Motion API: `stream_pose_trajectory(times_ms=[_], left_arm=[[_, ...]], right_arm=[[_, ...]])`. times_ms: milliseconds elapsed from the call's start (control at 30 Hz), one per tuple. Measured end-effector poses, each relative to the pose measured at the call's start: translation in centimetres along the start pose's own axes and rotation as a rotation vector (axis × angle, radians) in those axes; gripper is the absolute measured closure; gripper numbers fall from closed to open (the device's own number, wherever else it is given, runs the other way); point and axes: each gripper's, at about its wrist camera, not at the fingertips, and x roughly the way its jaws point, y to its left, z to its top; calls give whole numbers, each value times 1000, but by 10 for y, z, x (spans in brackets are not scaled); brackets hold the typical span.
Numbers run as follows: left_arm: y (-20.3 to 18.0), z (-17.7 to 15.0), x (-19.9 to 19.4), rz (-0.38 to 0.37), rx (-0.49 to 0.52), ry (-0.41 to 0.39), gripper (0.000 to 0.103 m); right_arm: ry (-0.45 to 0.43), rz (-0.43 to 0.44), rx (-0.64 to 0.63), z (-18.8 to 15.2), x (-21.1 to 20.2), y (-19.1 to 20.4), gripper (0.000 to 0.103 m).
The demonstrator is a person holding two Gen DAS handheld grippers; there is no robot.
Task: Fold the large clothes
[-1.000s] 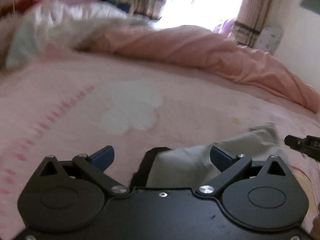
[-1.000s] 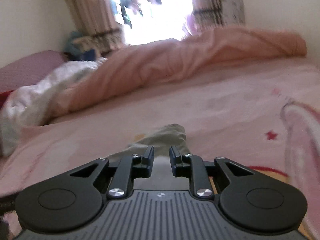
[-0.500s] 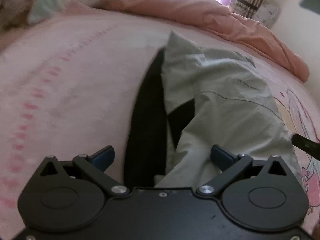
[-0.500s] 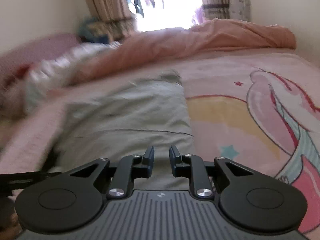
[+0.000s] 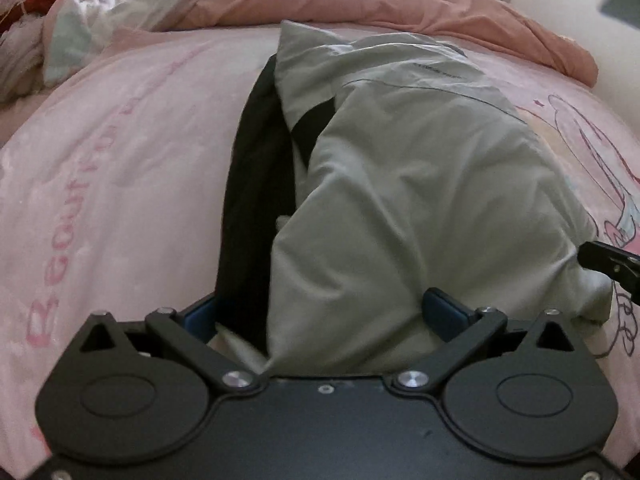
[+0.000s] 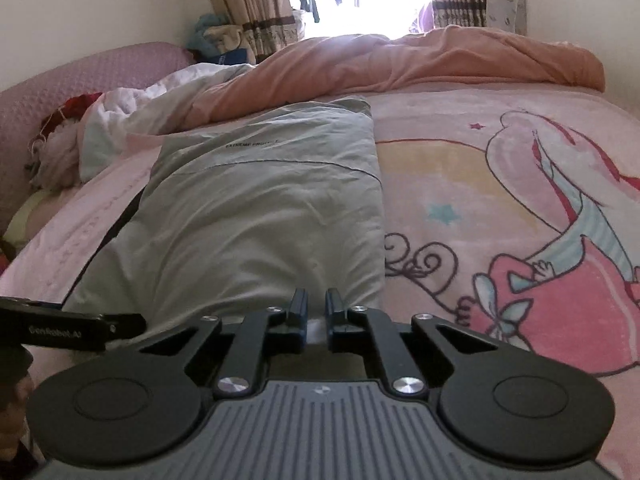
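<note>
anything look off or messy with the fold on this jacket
Yes: the grey jacket is uneven on its left side. A black part sticks out beyond the grey edge and a grey flap lies skewed over it. The right edge looks straight.

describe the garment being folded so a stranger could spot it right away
On the pink cartoon-print bedsheet, in front of the bunched peach duvet, lies a pale grey-green jacket. Only it has small dark chest lettering and a black lining along its left edge.
</note>
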Motion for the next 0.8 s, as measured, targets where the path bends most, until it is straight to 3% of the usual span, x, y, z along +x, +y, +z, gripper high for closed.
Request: stream_pose_trajectory(times_ms=[300,333,400,433,467,500,667,800], left_arm=[[9,-21,-23,-14,-1,-3,0],[11,-18,-27,-42,11,-1,0],[21,-11,-41,-114,7,-26,0],[30,-2,-45,-146,-16,-39,0],[36,8,-45,-173,-29,-46,0],[41,18,-44,-201,-33,-50,0],[56,57,-11,-297,-56,-29,0],[61,79,27,-294,-103,52,0]], right_arm=[[-19,-64,-78,-14,-21,7,94],[16,-78,-84,-10,-24,5,91],[33,-3,-45,3,-32,-12,80],[25,33,-11,8,-34,-25,62],[20,57,33,17,-33,-37,37],[18,80,71,25,-30,-49,27],[97,160,164,54,9,-81,24],[179,254,219,65,49,-89,24]])
